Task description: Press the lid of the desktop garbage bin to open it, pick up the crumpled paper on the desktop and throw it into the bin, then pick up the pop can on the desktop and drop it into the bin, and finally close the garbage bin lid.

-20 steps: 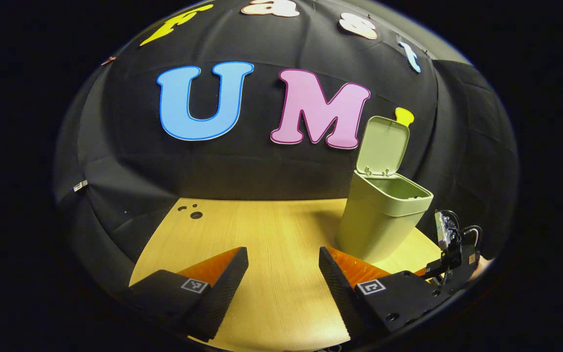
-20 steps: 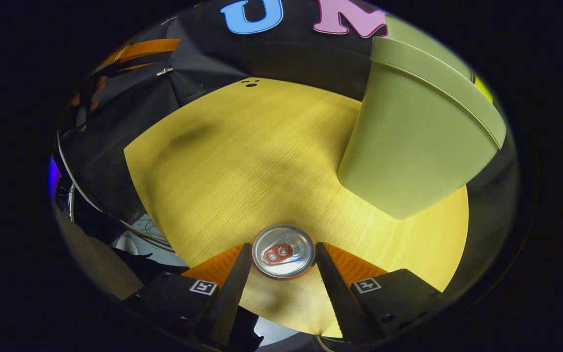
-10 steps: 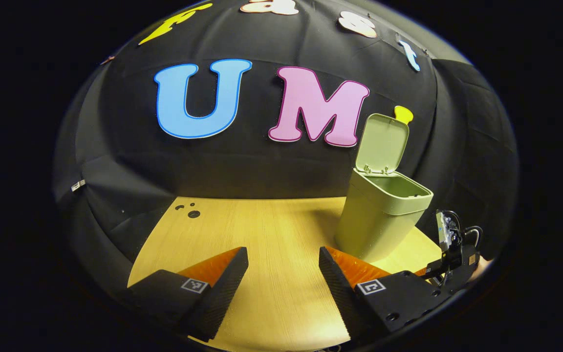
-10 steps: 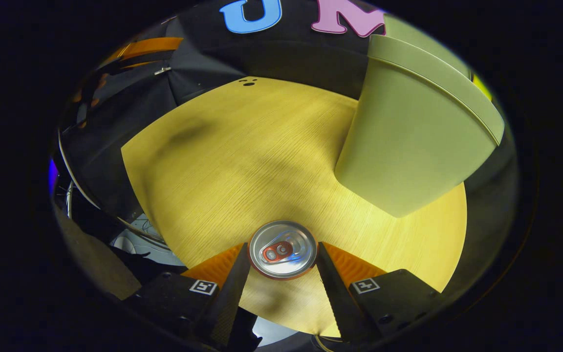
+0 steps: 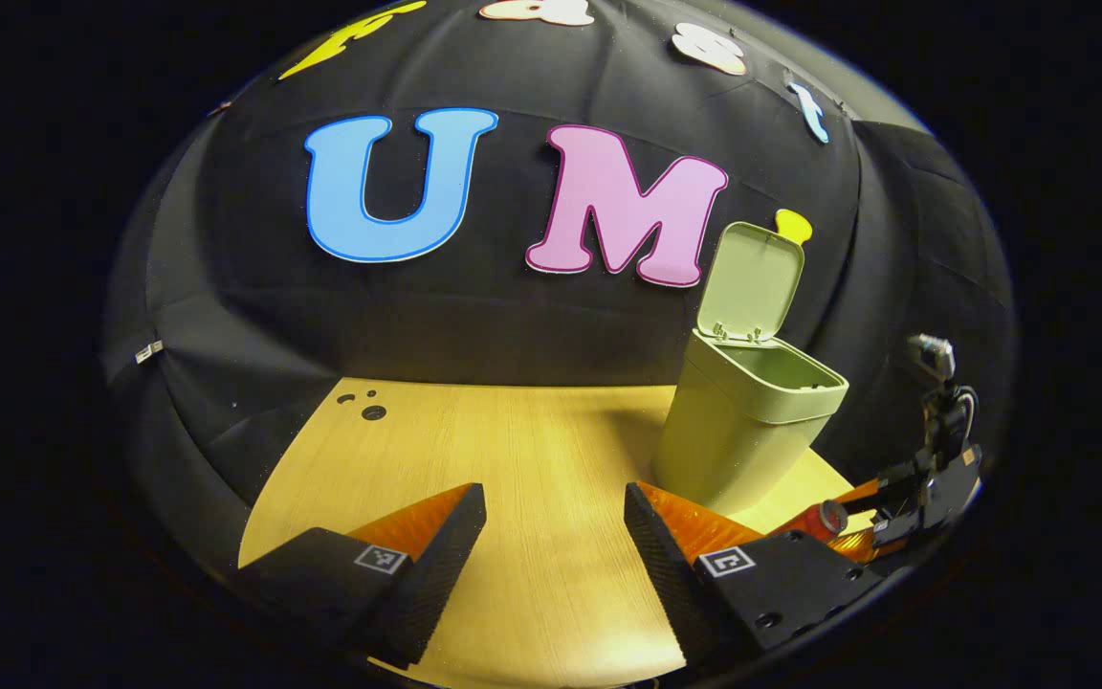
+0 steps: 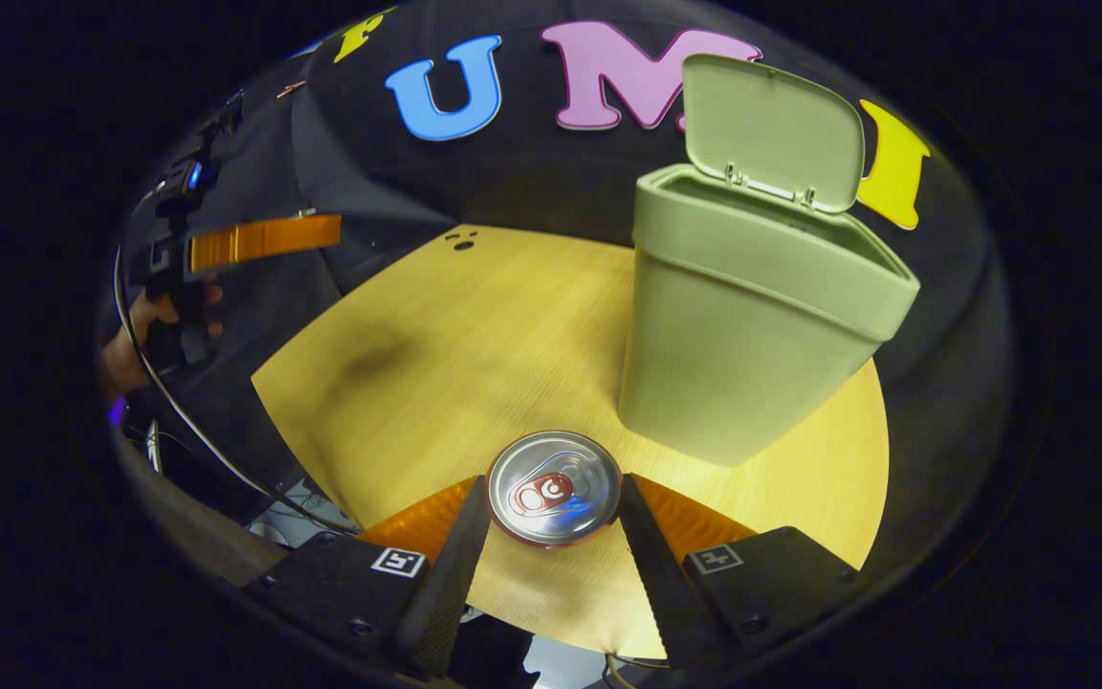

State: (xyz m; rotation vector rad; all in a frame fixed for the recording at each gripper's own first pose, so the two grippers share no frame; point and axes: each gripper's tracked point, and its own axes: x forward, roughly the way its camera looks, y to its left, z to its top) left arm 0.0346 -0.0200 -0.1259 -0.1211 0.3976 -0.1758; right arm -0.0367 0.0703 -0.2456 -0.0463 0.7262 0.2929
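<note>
Between the right gripper (image 6: 553, 536)'s jaws sits the pop can (image 6: 554, 488), top end facing the camera and both fingers pressed to its sides, near the foot of the bin (image 6: 752, 325) on the table (image 6: 436, 344) — lid (image 6: 771, 129) up. Best carry it level and high over the rim before letting go. Left gripper (image 5: 554, 541) hangs slack with nothing between its jaws — the bin's inside is hidden, so the crumpled paper can't be confirmed.

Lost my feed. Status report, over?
Right gripper shut on pop can. Left gripper open, holding nothing. Bin lid up. Path to bin unobstructed.
</note>
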